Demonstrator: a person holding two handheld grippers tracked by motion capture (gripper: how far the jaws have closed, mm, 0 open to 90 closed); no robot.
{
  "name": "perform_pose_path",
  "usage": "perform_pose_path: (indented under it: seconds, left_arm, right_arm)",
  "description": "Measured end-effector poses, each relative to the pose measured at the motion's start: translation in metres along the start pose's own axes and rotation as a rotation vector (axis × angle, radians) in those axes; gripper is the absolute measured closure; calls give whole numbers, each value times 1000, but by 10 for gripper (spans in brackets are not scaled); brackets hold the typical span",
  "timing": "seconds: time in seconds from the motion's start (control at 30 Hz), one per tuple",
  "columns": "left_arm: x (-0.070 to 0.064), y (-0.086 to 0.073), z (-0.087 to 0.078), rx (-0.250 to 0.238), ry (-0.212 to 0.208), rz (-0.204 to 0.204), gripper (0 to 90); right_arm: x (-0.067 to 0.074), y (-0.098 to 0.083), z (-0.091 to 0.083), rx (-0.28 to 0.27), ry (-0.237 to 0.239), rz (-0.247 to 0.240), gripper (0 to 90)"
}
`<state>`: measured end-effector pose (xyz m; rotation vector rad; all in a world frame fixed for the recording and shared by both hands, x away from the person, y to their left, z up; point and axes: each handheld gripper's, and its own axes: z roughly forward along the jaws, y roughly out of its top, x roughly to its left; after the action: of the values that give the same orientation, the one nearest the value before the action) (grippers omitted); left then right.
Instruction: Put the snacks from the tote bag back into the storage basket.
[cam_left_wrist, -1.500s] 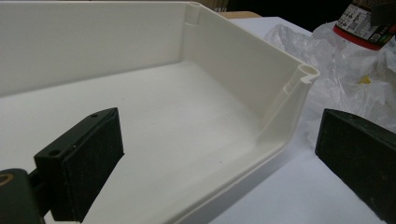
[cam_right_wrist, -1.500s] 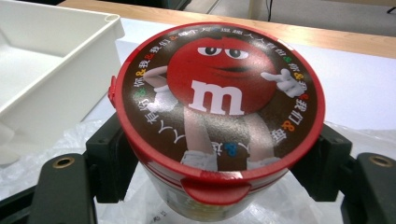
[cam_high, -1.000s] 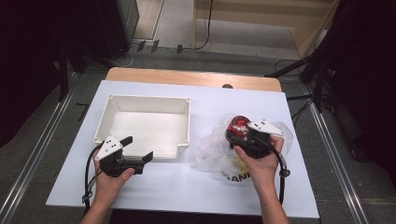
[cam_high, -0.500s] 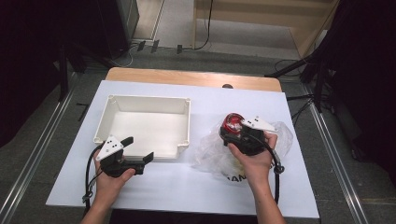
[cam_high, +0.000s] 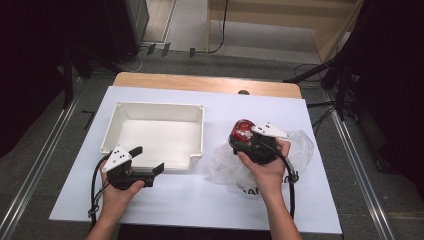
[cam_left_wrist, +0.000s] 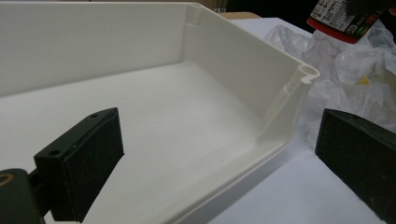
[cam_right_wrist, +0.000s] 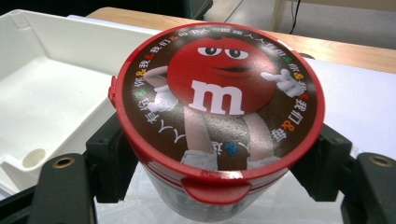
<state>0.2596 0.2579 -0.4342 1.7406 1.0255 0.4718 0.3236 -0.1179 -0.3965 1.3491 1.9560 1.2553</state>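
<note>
A round candy tub with a red lid (cam_high: 243, 131) is held above the crumpled clear plastic bag (cam_high: 301, 144), right of the white bin (cam_high: 202, 131). My right gripper (cam_high: 244, 139) is shut on it. In the right gripper view the tub (cam_right_wrist: 219, 88) has a cartoon lid and sits between both pads (cam_right_wrist: 110, 157). My left gripper (cam_high: 148, 160) is open at the bin's front edge. In the left gripper view the bin's near corner (cam_left_wrist: 306, 72) rises between the spread jaws of my left gripper (cam_left_wrist: 219, 161), untouched. The tub (cam_left_wrist: 340, 18) shows at the top right.
The bin is empty and stands on a white sheet (cam_high: 165, 200) laid over a wooden table (cam_high: 200, 82). The plastic bag (cam_left_wrist: 348, 70) lies close to the bin's right wall. The bin's rim (cam_right_wrist: 28, 158) is just left of the tub. Dark stands and cables surround the table.
My right gripper has carried the tub a little to the left, toward the bin. The left gripper has stayed where it was.
</note>
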Motion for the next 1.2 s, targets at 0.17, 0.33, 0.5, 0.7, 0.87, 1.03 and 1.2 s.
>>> perform_pose_path:
  seconds: [0.17,0.33,0.5,0.7,0.87,1.03,1.2]
  left_arm:
    - [1,0,-1,2,1,2,12]
    - [1,0,-1,-1,-1,-1,12]
    - [1,0,-1,1,-2,1,12]
    - [1,0,-1,1,-4,1,12]
    - [1,1,-2,0,-4,1,12]
    - [1,1,-2,-2,-2,-2,12]
    - [1,1,-2,-5,-4,-3,12]
  right_arm:
    - [4,2,2,1,6,-6,261]
    - [7,4,5,3,11,-12,261]
    - [11,6,7,3,16,-14,261]
    - [16,8,10,3,23,-22,261]
    - [20,11,12,3,30,-26,261]
    - [24,14,14,1,37,-24,261]
    - [28,16,16,-1,45,-28,261]
